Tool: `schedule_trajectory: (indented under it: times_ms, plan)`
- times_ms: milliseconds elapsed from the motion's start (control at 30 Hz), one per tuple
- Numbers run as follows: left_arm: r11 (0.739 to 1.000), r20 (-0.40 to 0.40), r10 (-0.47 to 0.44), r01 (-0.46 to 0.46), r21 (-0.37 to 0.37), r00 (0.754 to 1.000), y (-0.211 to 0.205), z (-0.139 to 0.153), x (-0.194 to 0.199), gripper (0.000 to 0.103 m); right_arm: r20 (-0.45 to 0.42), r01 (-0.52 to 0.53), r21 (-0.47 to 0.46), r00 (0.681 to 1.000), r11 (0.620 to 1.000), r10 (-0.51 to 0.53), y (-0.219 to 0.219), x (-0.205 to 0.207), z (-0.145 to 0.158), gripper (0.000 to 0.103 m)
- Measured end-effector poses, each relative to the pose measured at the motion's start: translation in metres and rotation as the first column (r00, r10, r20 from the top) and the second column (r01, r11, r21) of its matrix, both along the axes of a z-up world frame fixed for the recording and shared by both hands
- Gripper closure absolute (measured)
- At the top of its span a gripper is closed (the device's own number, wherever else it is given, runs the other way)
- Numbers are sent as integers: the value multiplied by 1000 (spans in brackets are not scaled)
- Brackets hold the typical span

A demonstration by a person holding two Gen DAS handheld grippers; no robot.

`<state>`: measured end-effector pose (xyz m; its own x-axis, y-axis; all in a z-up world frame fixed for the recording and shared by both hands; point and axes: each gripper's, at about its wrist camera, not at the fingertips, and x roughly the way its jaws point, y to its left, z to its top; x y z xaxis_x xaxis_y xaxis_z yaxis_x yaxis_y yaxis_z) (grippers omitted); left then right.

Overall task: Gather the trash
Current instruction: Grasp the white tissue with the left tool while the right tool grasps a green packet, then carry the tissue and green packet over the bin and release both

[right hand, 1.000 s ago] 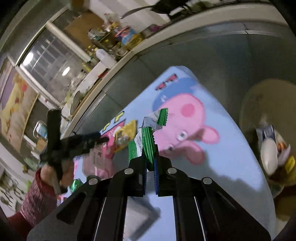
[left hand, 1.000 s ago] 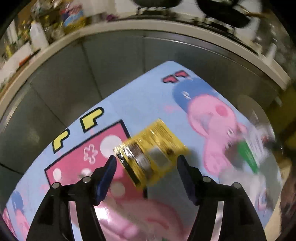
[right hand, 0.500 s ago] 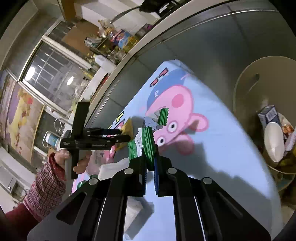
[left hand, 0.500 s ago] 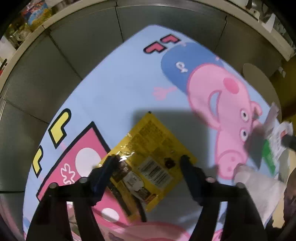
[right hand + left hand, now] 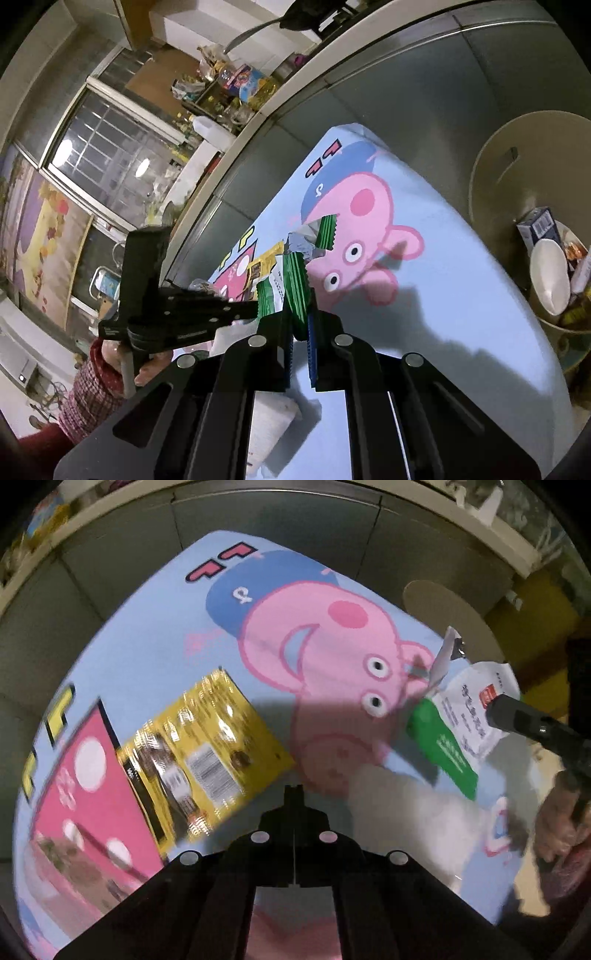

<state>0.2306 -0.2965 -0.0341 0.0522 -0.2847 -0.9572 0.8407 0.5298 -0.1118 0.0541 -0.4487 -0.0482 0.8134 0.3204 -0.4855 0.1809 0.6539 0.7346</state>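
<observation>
The crinkled yellow foil snack packet (image 5: pixel 199 753) lies flat on the light-blue printed tablecloth (image 5: pixel 155 635), on the chin side of the pink cartoon pig's face (image 5: pixel 317 635) and partly over the pink panel beside it. Its long axis seems to run from its black-striped end slantwise up toward the pig's chin. The corner nearest the pig sits just ahead of the left gripper (image 5: pixel 293 794), and the rest of the packet spreads off to the left of the fingers, not between them. The left hand is plainly the nearer one.

That left claw's jaws have just been closing and now stand pressed together, with nothing visible between them. Whether the tips touch the packet's corner cannot be told. By my reading the pinch closed beside the packet, so a fresh grip would call for reopening and shifting left over the foil.

On the far side of the pig's snout, the right gripper (image 5: pixel 301 325) is clamped narrow on a green-and-white plastic wrapper (image 5: pixel 291 284) held clear of the cloth. Past the table edge on the pig's ear side stands the tan round bin (image 5: pixel 480 206), already holding rubbish.
</observation>
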Motion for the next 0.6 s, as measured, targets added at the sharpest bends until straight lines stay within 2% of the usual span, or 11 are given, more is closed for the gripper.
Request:
schedule_trajectory:
  times_ms: [133,200,233,267,300,400,433,500,533,567,600]
  plan:
    - [991,-62,42,-50,-128,997,28,26,-5,101,24,46,20,999,999,-47,-11,-18,0,97]
    - [978,-65,29,-42,-203,997,49,43,-19,74,25,55,32,998,998,-56,-13,-25,-3,97]
    - [972,-47,13,-23,-232,999,52,51,-28,49,25,58,39,998,998,-59,-14,-27,-5,97]
    - [968,-31,-1,-7,-251,1000,52,56,-34,35,24,61,48,998,997,-62,-13,-30,-7,97]
    - [963,-13,-30,25,-270,999,50,61,-45,33,24,61,58,998,996,-62,-12,-32,-9,97]
    - [968,28,-90,94,-232,996,26,60,-62,34,17,55,72,998,996,-56,-7,-36,-15,97]
    - [976,46,-92,99,-195,995,17,52,-65,39,16,52,75,998,996,-53,-5,-36,-16,97]
    - [991,41,-73,77,-111,996,-2,34,-64,60,15,44,78,999,996,-45,-1,-38,-15,97]
    - [996,16,-64,65,-69,998,-7,23,-59,85,17,41,76,999,996,-42,0,-39,-14,97]
    - [998,-16,-48,47,-31,999,-10,11,-52,101,22,39,71,999,997,-40,1,-41,-12,97]
    - [999,-23,-29,29,-17,999,-7,11,-49,102,25,38,69,999,997,-39,1,-43,-10,97]
